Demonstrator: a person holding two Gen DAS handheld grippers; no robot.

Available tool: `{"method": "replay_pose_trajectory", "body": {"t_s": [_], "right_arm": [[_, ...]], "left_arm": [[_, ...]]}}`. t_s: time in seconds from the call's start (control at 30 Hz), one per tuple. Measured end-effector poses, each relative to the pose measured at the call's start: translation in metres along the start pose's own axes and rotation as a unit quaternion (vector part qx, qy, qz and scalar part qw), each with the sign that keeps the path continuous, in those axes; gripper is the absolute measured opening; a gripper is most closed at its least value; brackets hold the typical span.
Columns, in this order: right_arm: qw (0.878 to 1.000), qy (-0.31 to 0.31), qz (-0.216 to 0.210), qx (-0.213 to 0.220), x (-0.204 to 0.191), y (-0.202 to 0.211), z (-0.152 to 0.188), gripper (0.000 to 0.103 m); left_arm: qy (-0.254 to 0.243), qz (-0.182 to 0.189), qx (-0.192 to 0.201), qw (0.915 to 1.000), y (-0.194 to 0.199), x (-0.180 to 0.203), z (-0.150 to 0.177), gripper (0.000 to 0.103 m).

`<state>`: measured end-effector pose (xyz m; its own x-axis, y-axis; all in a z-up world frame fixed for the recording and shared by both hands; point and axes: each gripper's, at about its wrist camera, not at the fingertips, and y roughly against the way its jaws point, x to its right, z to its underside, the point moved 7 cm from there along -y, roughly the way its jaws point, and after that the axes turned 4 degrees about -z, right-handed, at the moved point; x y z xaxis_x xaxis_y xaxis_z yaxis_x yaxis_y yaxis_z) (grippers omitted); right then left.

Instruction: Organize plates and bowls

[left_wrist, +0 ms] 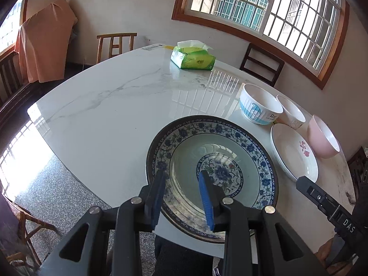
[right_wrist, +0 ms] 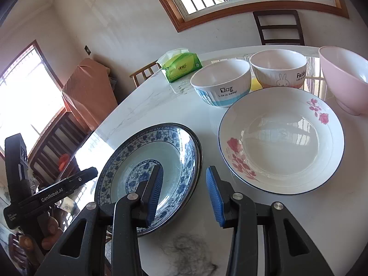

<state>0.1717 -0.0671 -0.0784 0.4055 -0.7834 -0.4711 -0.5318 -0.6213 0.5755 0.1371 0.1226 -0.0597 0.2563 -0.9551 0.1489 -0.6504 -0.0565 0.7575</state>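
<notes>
Marble-patterned white table [left_wrist: 103, 105] carries all the crockery I am working with. My left gripper [left_wrist: 182, 197] stands part-open above the near rim of the blue-and-white plate [left_wrist: 230, 151]; its blue pads [left_wrist: 207, 204] straddle the rim area, but I cannot tell from the left wrist view whether either pad touches the porcelain. The plate lies flat at the table's near edge.

My right gripper [right_wrist: 185, 193] is also part-open with nothing between its fingers; one finger hangs over the blue-and-white plate's right side [right_wrist: 161, 151], the other over bare tabletop between that plate and the rose plate [right_wrist: 283, 142]. No earlier view is available for comparison.

Positions of the remaining items, right wrist view:
- Rose plate: just right of the blue-and-white plate, apart from it.
- "Dog" bowl [right_wrist: 220, 82]: behind the rose plate, upright.
- Rabbit bowl [right_wrist: 278, 69]: beside the "Dog" bowl, upright.
- Pink bowl [right_wrist: 345, 78]: far right, upright, near the rose plate's rim.
- Green tissue pack [right_wrist: 181, 66]: farther back on the table, well apart from the dishes.

Wooden chairs [left_wrist: 116, 43] stand behind the table, below a barred window [left_wrist: 264, 11].
</notes>
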Motion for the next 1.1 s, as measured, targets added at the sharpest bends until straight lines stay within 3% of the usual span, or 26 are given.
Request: {"method": "replay_pose_trajectory", "body": {"t_s": [0.17,0.27,0.43,0.6,0.73,0.83,0.9,1.0,1.1], "right_arm": [[1.000,-0.013,-0.011,0.002,-0.007,0.026,0.025,0.049],[0.999,-0.030,-0.009,-0.005,-0.007,0.042,0.047,0.051],[0.998,-0.068,0.010,-0.012,0.007,0.070,0.078,0.057],[0.993,-0.111,0.044,0.008,0.028,0.096,0.089,0.066],[0.993,-0.109,0.050,0.022,0.026,0.110,0.092,0.069],[0.995,-0.091,0.033,0.029,0.013,0.116,0.094,0.084],[0.997,-0.072,0.013,0.039,0.001,0.123,0.094,0.093],[0.997,-0.033,-0.026,0.060,-0.022,0.134,0.090,0.103],[0.995,-0.019,-0.089,0.050,-0.039,0.135,0.094,0.103]], "left_arm": [[-0.012,0.021,-0.020,0.9995,0.008,0.025,0.027,0.031],[-0.012,0.034,-0.030,0.9989,0.014,0.039,0.051,0.031],[-0.054,0.048,-0.040,0.9966,0.024,0.068,0.085,0.036],[-0.079,0.069,-0.047,0.9934,0.040,0.088,0.109,0.039],[-0.080,0.084,-0.037,0.9926,0.058,0.094,0.118,0.040],[-0.073,0.099,-0.015,0.9923,0.074,0.095,0.117,0.046],[-0.066,0.119,0.002,0.9906,0.085,0.095,0.115,0.060],[-0.075,0.122,0.004,0.9898,0.090,0.099,0.116,0.062],[-0.091,0.112,-0.012,0.9895,0.084,0.107,0.117,0.062]]}}
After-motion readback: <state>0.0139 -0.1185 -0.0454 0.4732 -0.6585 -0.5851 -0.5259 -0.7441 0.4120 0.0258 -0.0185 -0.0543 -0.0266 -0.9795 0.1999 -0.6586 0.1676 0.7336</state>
